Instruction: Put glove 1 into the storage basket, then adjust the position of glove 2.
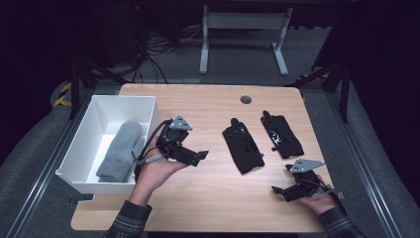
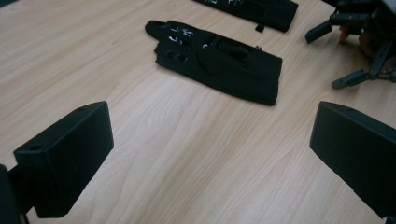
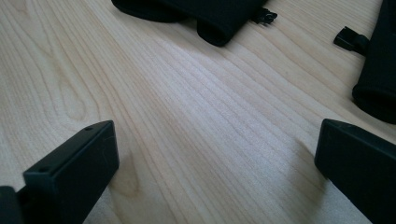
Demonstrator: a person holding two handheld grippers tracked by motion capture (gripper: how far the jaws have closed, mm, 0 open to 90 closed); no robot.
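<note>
the left gripper (image 1: pixel 197 157) is held above the wooden table (image 1: pixel 208 198) just beside the white bin (image 1: pixel 99 106), its jaws spread wide with nothing between them, aimed at the nearer black glove (image 1: pixel 242 145). the right gripper (image 1: pixel 280 191) sits low near the table's front right corner, jaws also wide apart and empty, just short of the second black glove (image 1: pixel 281 135). both gloves lie flat and side by side right of the bin, apart from each other. inside the bin lies a folded grey towel (image 1: pixel 120 149). in the left gripper view the nearer glove (image 2: pixel 219 59) lies ahead of the jaws.
</note>
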